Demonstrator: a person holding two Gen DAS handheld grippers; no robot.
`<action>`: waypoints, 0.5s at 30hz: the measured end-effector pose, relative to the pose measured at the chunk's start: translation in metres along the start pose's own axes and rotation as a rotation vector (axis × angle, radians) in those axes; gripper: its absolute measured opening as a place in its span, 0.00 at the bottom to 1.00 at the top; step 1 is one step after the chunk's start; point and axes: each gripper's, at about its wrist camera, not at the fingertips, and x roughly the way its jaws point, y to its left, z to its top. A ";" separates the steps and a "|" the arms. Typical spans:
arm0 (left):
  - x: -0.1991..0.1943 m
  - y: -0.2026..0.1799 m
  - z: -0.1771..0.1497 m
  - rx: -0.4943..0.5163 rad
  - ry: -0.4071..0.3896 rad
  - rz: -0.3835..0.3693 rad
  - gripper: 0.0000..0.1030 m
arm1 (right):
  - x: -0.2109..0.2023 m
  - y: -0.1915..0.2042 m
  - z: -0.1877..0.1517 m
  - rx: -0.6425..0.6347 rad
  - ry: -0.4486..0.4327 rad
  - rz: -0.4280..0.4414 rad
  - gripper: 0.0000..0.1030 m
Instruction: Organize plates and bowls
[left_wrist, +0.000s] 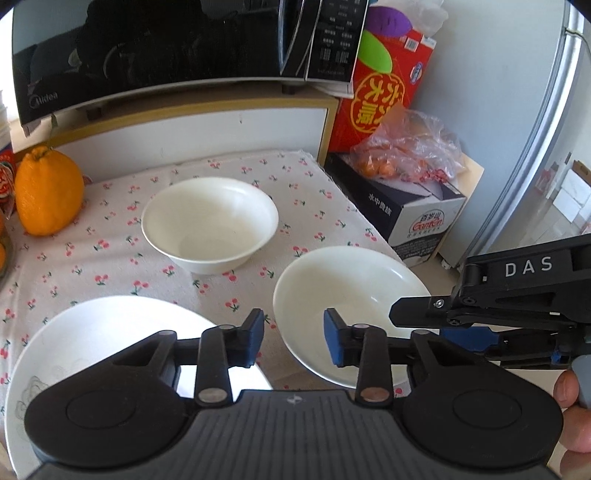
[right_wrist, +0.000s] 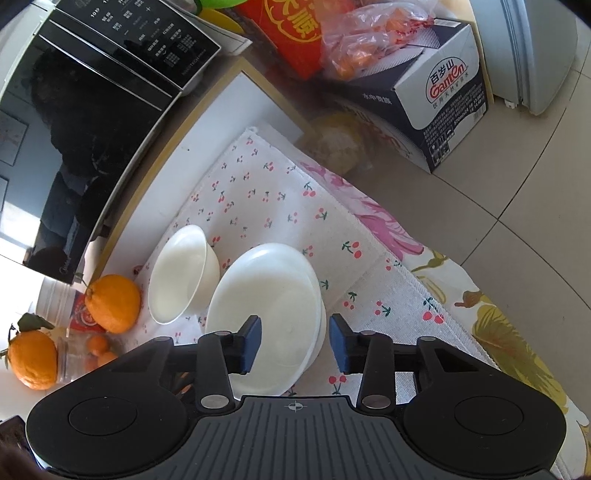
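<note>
White crockery sitting on a cherry-print cloth (left_wrist: 110, 236), three pieces in the left wrist view. Deep bowl (left_wrist: 209, 223) resting upright toward 12 o'clock of centre; wide shallow bowl (left_wrist: 347, 306) lying at 3 o'clock of centre, apart from the deep one; flat plate (left_wrist: 92, 332) occupying 8 o'clock, partly hidden under the tool body.

Left gripper (left_wrist: 293, 341) hovering low over the cloth, fingers spread, blue pads bare, gripping nothing. Pointing into the gap between plate and shallow bowl; right pad overlapping the bowl's near-left rim in view, contact not discernible.

Right gripper (right_wrist: 294, 345) also standing released, nothing clamped. Straddling the near edge of the shallow bowl (right_wrist: 266, 306) in its own view, left pad over the bowl's inside, right pad outside the wall; touching or not, cannot tell. Seen from the left wrist camera entering at 3 o'clock, reaching over that bowl's far-right rim. Deep bowl (right_wrist: 181, 275) sitting at 10 o'clock of the shallow one, just beside it.

Large orange (left_wrist: 48, 192) standing at 9 o'clock on the cloth. Black microwave (left_wrist: 155, 51) spanning 12 o'clock on a raised shelf. Red carton (left_wrist: 384, 92) and dark water box (left_wrist: 413, 210) at 2 o'clock, a plastic bag of small oranges (left_wrist: 406, 147) lying on the box.
</note>
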 end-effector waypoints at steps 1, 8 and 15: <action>0.001 0.000 0.000 -0.003 0.003 -0.004 0.25 | 0.001 0.000 0.000 -0.001 0.002 -0.001 0.33; 0.002 0.002 -0.002 -0.016 0.008 -0.006 0.15 | 0.009 -0.003 0.002 0.007 0.008 -0.013 0.26; -0.003 0.006 -0.002 -0.051 0.001 -0.033 0.13 | 0.010 -0.003 0.003 -0.007 0.008 -0.022 0.25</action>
